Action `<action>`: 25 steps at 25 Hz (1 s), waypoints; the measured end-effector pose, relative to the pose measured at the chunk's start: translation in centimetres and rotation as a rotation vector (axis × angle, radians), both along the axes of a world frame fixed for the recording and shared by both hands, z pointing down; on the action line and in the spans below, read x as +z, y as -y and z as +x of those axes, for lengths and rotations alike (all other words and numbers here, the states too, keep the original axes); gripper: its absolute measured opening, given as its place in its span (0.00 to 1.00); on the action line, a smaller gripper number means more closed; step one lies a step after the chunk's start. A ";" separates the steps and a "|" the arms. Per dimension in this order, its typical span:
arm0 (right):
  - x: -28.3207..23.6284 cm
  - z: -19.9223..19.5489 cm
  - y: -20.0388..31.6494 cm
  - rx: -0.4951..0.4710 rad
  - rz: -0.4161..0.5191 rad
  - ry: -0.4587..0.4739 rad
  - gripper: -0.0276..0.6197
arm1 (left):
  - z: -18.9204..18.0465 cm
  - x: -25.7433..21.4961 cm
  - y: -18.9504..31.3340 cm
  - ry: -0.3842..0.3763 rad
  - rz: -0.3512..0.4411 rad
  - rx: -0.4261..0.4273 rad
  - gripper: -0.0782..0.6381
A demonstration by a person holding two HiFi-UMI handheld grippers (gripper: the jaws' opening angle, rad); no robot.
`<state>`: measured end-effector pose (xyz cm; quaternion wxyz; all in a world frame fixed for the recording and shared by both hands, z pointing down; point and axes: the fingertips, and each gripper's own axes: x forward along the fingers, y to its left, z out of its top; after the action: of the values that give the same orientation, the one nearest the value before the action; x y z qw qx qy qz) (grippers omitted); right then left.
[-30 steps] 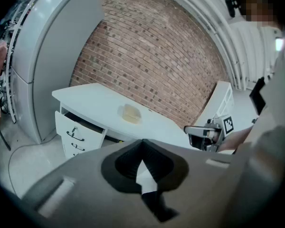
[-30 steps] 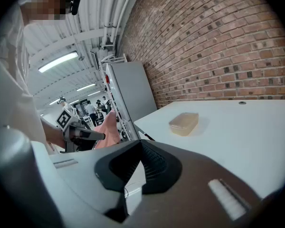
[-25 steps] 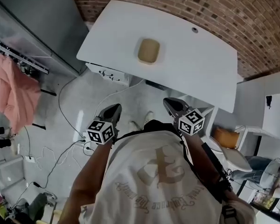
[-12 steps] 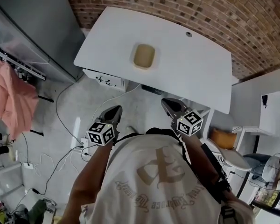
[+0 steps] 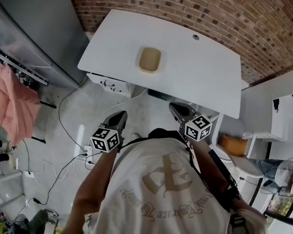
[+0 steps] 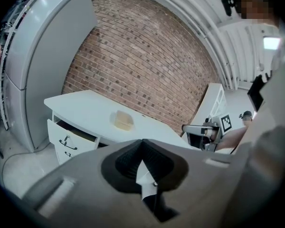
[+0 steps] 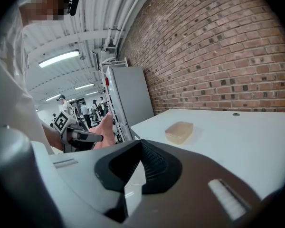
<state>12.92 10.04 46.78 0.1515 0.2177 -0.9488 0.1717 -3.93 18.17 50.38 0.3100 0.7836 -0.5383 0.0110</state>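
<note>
thing: tan rounded box (image 5: 150,60) | pose: lying flat | place: white desk (image 5: 205,82), left of centre

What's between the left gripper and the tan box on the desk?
Head view: from the left gripper, grey floor, then bare white desk top up to the tan box. Nothing else.

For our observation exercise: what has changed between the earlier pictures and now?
Nothing was gripped or released; only the views drifted slightly. The left gripper and right gripper stay shut and empty, and the tan container stays on the white desk.
</note>
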 end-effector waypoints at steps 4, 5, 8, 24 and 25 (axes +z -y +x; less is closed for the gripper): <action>-0.5 -0.3 0.8 -0.002 0.010 -0.009 0.05 | 0.3 0.1 -0.3 -0.005 0.000 0.012 0.11; -0.6 -0.7 1.2 -0.004 0.016 -0.008 0.05 | 0.1 0.3 -0.4 -0.007 -0.002 0.013 0.11; -0.8 -2.7 2.3 -0.024 0.035 0.007 0.05 | -1.2 0.8 -0.5 0.001 -0.013 0.005 0.11; 0.1 -4.8 11.2 -0.057 -0.006 0.000 0.05 | -3.2 0.9 6.6 0.046 -0.057 0.001 0.11; 0.5 -4.9 11.9 -0.058 -0.016 -0.002 0.05 | -3.5 1.1 7.4 0.044 -0.063 -0.005 0.11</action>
<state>8.01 -1.85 47.23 0.1592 0.1889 -0.9532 0.1745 -7.40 10.76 51.46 0.3227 0.7718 -0.5462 0.0443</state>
